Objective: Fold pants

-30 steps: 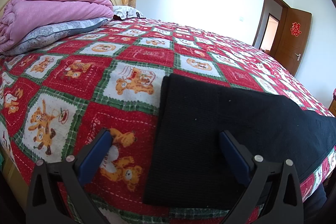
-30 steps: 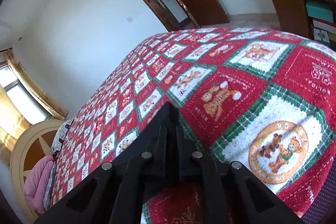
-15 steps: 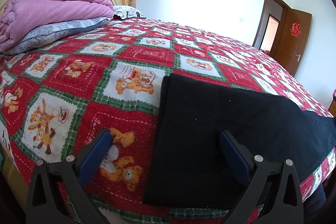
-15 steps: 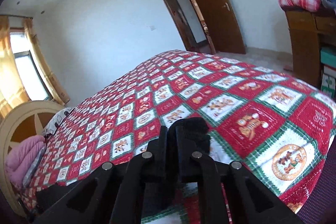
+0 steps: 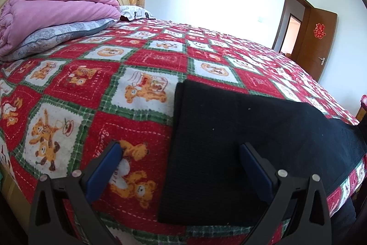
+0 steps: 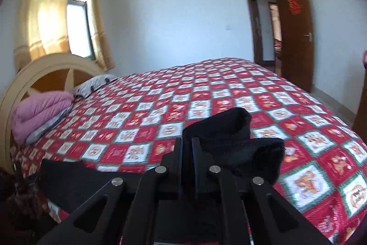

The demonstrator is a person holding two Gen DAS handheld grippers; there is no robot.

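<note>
Black pants (image 5: 240, 141) lie flat along the near edge of a bed with a red, green and white bear-print cover (image 5: 142, 93). My left gripper (image 5: 181, 155) hovers open just above the pants' left end, its left blue pad over the cover and its right pad over the black cloth. In the right wrist view my right gripper (image 6: 190, 148) is shut on the other end of the pants (image 6: 231, 141), lifted off the bed so the cloth bunches past the fingertips. The flat part of the pants (image 6: 75, 178) trails away to the lower left.
A folded pink quilt (image 5: 52, 8) on a grey pillow (image 5: 62, 36) lies at the head of the bed by a cream headboard (image 6: 45, 72). A curtained window (image 6: 78, 26) and an open brown door (image 6: 296, 31) line the far wall.
My right gripper has risen and swung left with the pants' end, rolling upright; the view now takes in the whole bed. My left gripper has stayed put.
</note>
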